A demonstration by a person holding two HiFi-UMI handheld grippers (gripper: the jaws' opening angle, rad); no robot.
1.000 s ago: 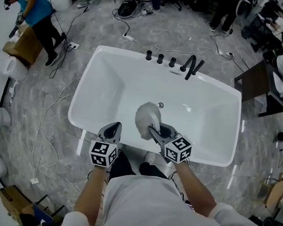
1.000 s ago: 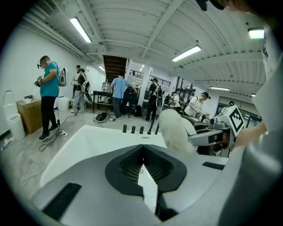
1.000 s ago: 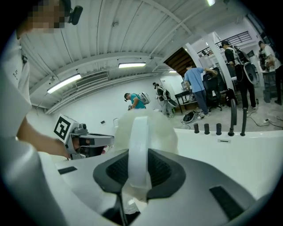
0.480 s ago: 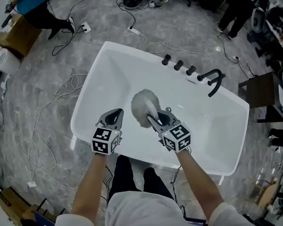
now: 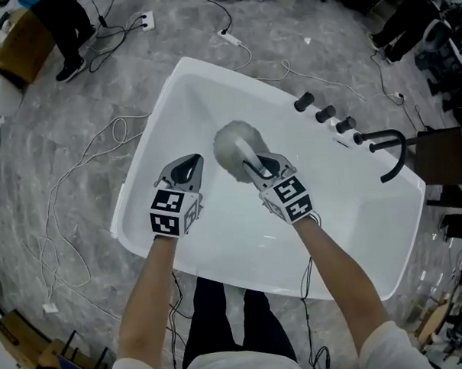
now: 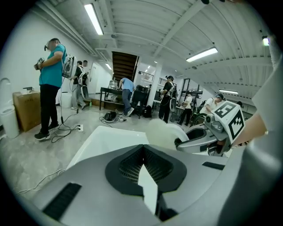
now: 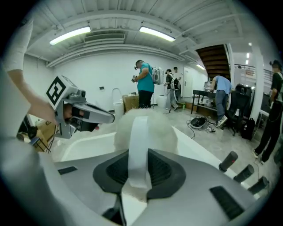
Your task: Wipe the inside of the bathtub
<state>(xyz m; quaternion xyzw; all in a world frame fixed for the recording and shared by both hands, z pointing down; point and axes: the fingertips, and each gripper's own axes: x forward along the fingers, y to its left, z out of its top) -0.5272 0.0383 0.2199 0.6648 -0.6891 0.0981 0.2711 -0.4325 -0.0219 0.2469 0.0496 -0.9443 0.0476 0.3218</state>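
A white bathtub (image 5: 166,106) lies across the grey floor in the head view. My right gripper (image 5: 259,168) is shut on the white handle of a fluffy grey-white duster (image 5: 231,148), whose head hangs over the tub's far left part. In the right gripper view the duster (image 7: 143,128) sticks out straight ahead between the jaws. My left gripper (image 5: 184,172) hovers over the tub just left of the duster, jaws shut with nothing in them. The left gripper view shows the tub (image 6: 110,137) ahead and the duster (image 6: 166,132) at right.
Black tap knobs (image 5: 323,113) and a curved black spout (image 5: 386,150) stand on the tub's far right rim. White cables (image 5: 78,179) trail on the floor at left. A cardboard box (image 5: 15,52) and a person's legs (image 5: 67,30) are at top left. Several people stand in the background.
Both grippers moved up and farther into the tub, and the duster now hangs nearer the tub's far left wall. The head view shifted, so the taps sit farther right.
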